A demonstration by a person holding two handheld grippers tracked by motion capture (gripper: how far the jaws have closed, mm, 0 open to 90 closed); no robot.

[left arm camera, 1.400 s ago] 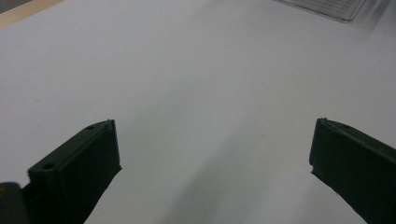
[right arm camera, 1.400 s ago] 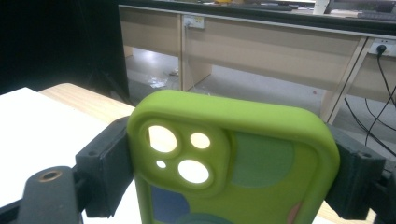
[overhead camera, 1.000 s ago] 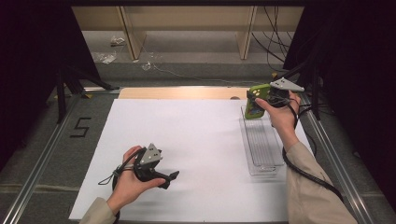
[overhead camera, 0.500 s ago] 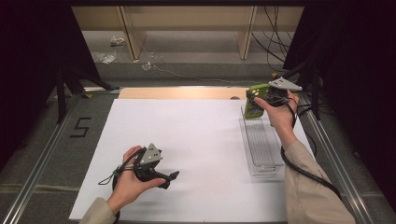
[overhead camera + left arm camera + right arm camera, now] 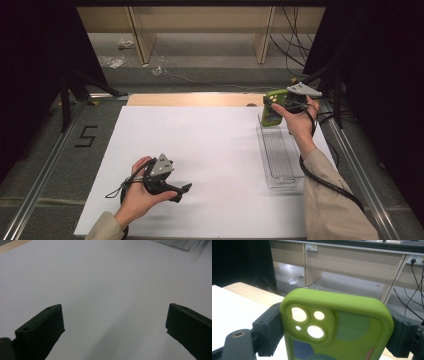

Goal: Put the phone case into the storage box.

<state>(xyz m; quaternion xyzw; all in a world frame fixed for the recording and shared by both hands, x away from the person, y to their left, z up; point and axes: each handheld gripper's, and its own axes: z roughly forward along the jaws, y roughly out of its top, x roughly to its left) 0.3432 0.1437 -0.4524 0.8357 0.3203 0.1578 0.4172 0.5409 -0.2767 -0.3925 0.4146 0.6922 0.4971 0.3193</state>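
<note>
Green phone case (image 5: pixel 270 108) clamped in your right gripper (image 5: pixel 280 104), above clear tray's (image 5: pixel 280 176) far edge; left gripper (image 5: pixel 186 188) jaws open over bare white sheet (image 5: pixel 210 150).

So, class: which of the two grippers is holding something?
The right gripper, at the tray's far end: its fingers clamp a green phone case. The left gripper is open, empty.

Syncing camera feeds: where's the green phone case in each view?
High view: green phone case upper right, clamped in the right gripper above the far end of the clear tray.
Left gripper view: a tray corner at top right, no case.
Right gripper view: case centre, between both jaws.
Shared landmark: the white sheet.
</note>
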